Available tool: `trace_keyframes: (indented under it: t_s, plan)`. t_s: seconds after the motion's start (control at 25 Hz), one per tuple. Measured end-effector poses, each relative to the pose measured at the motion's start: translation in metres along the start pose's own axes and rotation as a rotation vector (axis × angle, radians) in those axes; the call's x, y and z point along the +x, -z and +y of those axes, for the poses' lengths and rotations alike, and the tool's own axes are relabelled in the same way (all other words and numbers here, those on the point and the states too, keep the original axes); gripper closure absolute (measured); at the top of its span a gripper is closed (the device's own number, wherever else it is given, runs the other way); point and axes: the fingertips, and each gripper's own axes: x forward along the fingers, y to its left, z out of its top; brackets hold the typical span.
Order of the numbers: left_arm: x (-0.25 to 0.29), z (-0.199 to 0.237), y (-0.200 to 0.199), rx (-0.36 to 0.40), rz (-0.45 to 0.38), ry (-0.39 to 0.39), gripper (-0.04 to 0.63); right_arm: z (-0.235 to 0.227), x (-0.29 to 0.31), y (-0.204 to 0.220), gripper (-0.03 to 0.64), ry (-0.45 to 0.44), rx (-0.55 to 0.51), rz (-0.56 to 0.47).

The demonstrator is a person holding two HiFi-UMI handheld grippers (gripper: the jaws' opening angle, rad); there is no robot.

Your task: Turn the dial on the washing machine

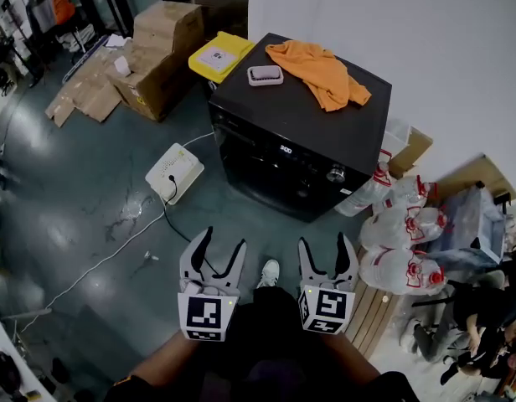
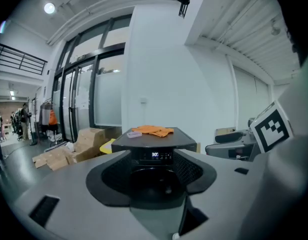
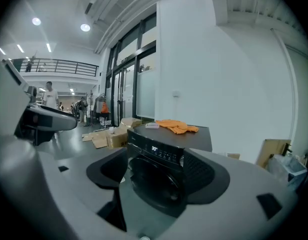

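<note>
Head view shows the washer point(image 1: 300, 132) standing above the middle of the frame, black, with an orange cloth point(image 1: 321, 72) and a small pink box point(image 1: 265, 74) on its top. The dial point(image 1: 336, 174) is the round silver knob at the right end of the front panel, just right of the lit display point(image 1: 285, 149).

Both tools sit low in the frame, well apart from the machine. The left gripper point(image 1: 223, 241) has its jaws spread with nothing between them, and so does the right gripper point(image 1: 327, 243). Each gripper view looks along its parted jaws at the washer front across bare floor, which confirms that neither touches anything.

The step in hand looks like the approach: the dial is untouched and the turn is not yet begun. The right gripper is the nearer one, being almost straight below the dial in the frame.

The next move probably calls for carrying that gripper up to the panel, lining its jaws on either side of the knob, closing them on its rim, then rolling the wrist. The knob is small and smooth, so a centred, firm pinch matters or the pads may slip.
</note>
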Motion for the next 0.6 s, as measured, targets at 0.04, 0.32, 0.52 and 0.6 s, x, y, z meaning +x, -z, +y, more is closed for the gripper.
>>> trace_keyframes:
  t_s: [0.04,0.32,0.52,0.6]
  plan:
    - [0.010,0.000,-0.001,-0.002,0.007,-0.002,0.347,-0.007,0.008,0.001,0.272,0.005,0.002,0.007]
    - [0.081,-0.011,-0.011,0.003,0.029,-0.007,0.347,-0.055,0.061,0.004,0.272,0.028,-0.014,0.033]
    - [0.115,-0.022,-0.017,0.019,0.033,0.011,0.347,-0.084,0.091,0.009,0.272,0.060,-0.030,0.055]
    - [0.125,-0.020,-0.018,0.024,0.040,0.014,0.347,-0.089,0.100,0.013,0.272,0.072,-0.026,0.073]
